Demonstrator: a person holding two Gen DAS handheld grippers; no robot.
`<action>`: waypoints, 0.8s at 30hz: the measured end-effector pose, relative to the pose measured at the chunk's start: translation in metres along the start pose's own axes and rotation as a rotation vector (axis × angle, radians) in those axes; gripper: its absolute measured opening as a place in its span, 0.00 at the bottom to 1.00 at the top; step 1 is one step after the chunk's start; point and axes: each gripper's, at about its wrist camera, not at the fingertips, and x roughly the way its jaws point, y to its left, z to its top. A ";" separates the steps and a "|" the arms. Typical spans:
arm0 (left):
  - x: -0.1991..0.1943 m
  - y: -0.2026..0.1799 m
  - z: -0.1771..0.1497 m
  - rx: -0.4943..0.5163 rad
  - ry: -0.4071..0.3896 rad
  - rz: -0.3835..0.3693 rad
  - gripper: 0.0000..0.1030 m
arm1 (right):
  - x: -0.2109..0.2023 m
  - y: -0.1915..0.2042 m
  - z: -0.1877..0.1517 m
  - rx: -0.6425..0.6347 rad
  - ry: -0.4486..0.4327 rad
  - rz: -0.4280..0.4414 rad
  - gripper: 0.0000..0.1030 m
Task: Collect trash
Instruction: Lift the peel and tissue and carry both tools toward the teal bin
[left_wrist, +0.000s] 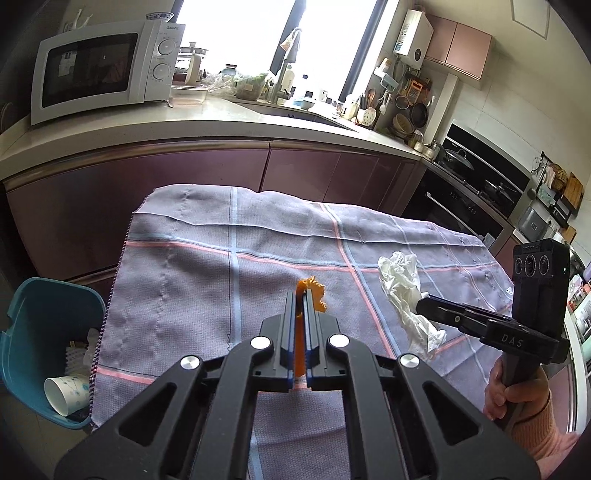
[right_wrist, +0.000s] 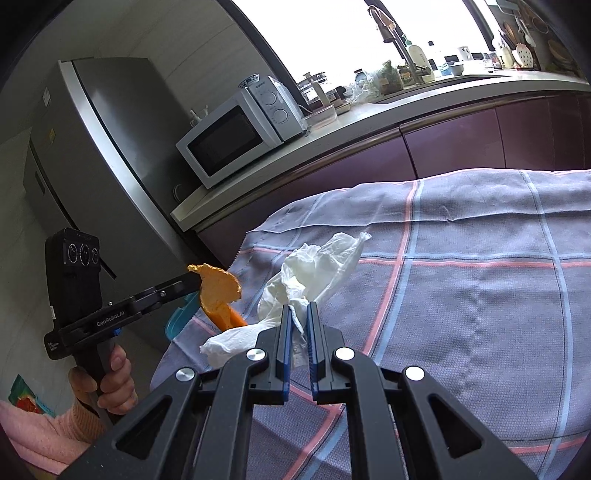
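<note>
You hold two bits of trash — one in each claw. Your left gripper (left_wrist: 300, 295) is squeezed tight on one orange peel (left_wrist: 314, 295), low in the middle of the left view; its long side runs along the fingers, pointing up the frame. Your right gripper (right_wrist: 298, 308) pinches one white tissue (right_wrist: 314, 266), which stretches toward the upper right. Both hang over the checked cloth (left_wrist: 207, 258). One blue bin (left_wrist: 33, 314) sits lower left — one paper cup (left_wrist: 66, 393) lies inside.
</note>
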 end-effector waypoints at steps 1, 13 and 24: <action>-0.003 0.001 0.000 0.001 -0.006 0.003 0.04 | 0.000 0.001 0.000 -0.003 0.001 0.005 0.07; -0.035 0.010 -0.001 0.009 -0.045 0.055 0.04 | 0.013 0.030 -0.001 -0.051 0.018 0.060 0.07; -0.060 0.023 -0.005 0.000 -0.072 0.107 0.04 | 0.031 0.053 -0.003 -0.077 0.046 0.103 0.07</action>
